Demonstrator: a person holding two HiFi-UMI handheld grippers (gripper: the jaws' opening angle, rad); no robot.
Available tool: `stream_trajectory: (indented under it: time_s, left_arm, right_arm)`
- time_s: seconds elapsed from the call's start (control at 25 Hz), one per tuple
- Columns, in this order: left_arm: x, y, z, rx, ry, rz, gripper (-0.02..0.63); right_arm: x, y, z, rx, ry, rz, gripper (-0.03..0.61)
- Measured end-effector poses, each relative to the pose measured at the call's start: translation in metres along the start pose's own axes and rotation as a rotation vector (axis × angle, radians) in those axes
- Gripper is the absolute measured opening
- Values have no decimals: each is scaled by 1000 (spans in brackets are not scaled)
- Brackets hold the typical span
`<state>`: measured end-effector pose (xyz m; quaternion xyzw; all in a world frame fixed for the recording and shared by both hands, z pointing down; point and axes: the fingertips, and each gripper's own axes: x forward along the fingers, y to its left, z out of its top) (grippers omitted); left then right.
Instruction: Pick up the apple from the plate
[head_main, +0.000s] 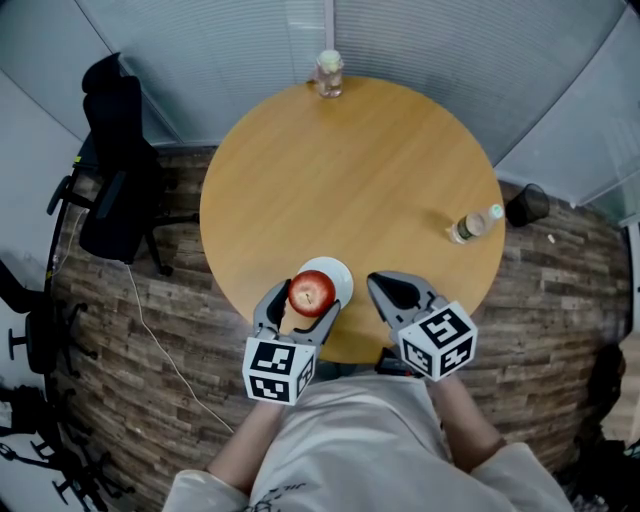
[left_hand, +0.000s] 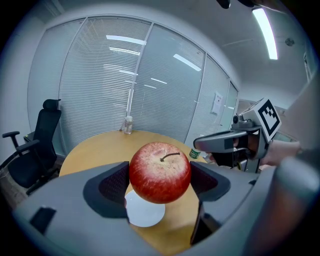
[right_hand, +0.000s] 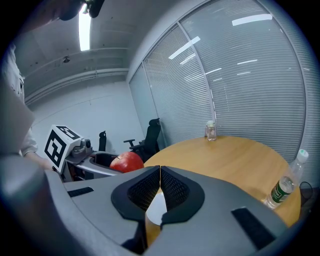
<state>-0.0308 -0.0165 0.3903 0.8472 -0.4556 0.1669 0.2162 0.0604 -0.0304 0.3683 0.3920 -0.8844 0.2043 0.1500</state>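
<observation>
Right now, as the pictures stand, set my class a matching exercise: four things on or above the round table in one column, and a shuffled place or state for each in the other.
Things:
1. apple
2. plate
3. plastic bottle
4. jar

Places or states:
A. at the far edge of the table
B. between the jaws of the left gripper
C. bare, by the near edge
D. by the right-hand edge

Pairs: 1-B, 2-C, 3-D, 4-A.

Head cam steeply down on table; gripper views low, close, share apple.
</observation>
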Motion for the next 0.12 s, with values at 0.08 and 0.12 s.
stream_trajectory:
  time_s: [0.08,0.12]
  left_arm:
    - [0,0,0,1,3,-1,380]
    - [0,1,-1,1,4,-1,380]
  right_arm:
    - [0,1,-1,1,1,-1,31]
    - [-1,1,-2,1,1,-2,31]
